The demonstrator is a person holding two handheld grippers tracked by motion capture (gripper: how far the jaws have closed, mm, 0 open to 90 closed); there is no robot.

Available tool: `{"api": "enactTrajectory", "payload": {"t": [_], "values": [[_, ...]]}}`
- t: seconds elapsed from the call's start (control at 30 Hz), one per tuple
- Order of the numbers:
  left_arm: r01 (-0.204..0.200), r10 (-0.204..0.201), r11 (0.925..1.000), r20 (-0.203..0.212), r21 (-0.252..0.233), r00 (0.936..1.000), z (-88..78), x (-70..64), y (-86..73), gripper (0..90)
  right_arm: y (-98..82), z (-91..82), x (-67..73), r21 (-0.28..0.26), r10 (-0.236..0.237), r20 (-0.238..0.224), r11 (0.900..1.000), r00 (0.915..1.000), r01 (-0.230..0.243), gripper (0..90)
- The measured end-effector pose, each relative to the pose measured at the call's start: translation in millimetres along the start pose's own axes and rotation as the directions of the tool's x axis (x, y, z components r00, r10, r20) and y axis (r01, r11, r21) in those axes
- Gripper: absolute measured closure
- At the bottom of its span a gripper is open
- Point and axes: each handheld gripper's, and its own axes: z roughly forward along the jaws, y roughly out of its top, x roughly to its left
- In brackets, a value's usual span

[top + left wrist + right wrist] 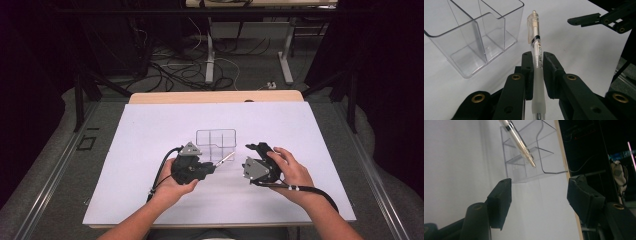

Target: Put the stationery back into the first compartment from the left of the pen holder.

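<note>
clear plastic shows between the black jaws of the left gripper (538, 62): they are clamped on the pen (535, 42) around its barrel, with the clip end sticking well out in front and the rubber grip and tip trailing back toward the hand. from above, the pen (225, 160) is held off the white table sheet (150, 130), just beside the near right corner of the transparent divided organizer (216, 138). the right gripper (539, 200) hovers near with its jaws wide apart and nothing between them, facing the organizer (524, 162) and the pen's end (520, 142). to drop the pen well, i judge it needs tipping toward upright and carrying over one compartment before letting go; a shallow angle would likely catch the thin wall. the free gripper could steady the light organizer, which looks apt to slide.
</note>
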Motion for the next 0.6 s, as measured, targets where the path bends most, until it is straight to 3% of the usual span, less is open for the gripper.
{"api": "enactTrajectory", "payload": {"t": [0.17,0.27,0.4,0.6], "values": [[0.018,-0.018,0.9997,0.007,0.015,0.9998,1.2,-0.1,-2.1,79.7,8.9,1.1,8.9,0.001,-0.086,0.002,0.996,0.9963,0.086,39.3],[0.004,-0.004,0.9998,0.011,0.022,0.9999,1.7,0.8,-2.7,79.7,13.0,3.0,14.0,-0.019,-0.146,0.013,0.989,0.9892,0.146,44.3],[0.005,-0.005,0.9996,0.010,0.029,0.9999,2.8,-0.7,-4.2,79.7,19.3,4.4,21.0,-0.032,-0.186,0.023,0.982,0.9822,0.187,47.7],[-0.001,0.000,0.9990,0.014,0.045,0.9999,6.8,-2.7,-5.8,79.7,27.2,8.3,30.1,-0.052,-0.228,0.001,0.972,0.9737,0.228,53.1]]}}
